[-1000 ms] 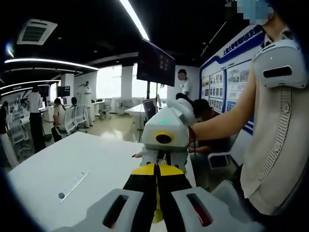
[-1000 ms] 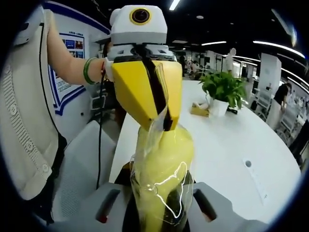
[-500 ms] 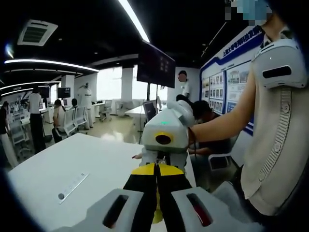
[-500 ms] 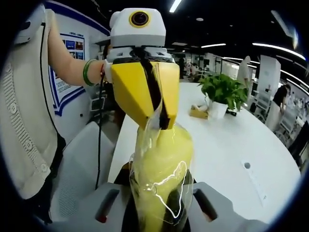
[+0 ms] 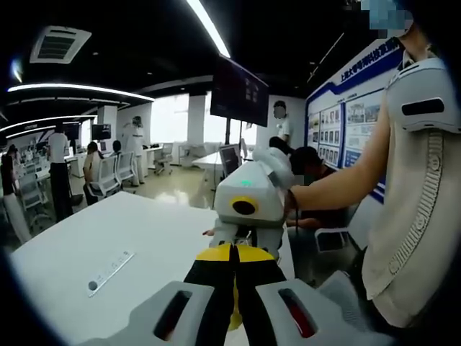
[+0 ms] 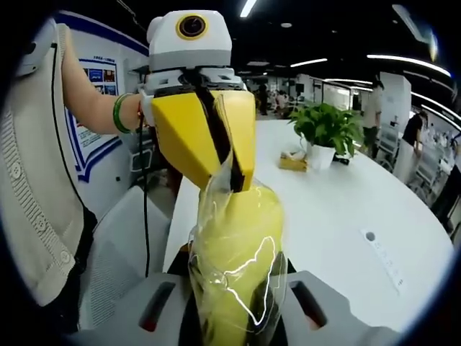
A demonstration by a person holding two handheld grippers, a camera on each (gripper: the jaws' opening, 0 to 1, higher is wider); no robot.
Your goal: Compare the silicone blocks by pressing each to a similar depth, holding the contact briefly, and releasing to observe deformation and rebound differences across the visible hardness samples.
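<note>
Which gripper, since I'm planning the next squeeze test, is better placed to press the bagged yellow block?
Right, probably. The fingers of the right gripper sit on both sides of the yellow block itself, while the left gripper is pinched only on the upper edge of the plastic bag, above the block.

The silicone block (image 6: 234, 274) is pale yellow, inside a clear shiny wrap. The left gripper (image 6: 234, 184) has bright yellow jaws with a black line between them, and its body is white. The right gripper (image 6: 234, 317) has grey housing with dark red slots. The table (image 6: 346, 209) is white. The plant (image 6: 328, 126) is green in a white pot. The person's vest (image 6: 32, 187) is beige, and the bracelet (image 6: 117, 113) is green.
</note>
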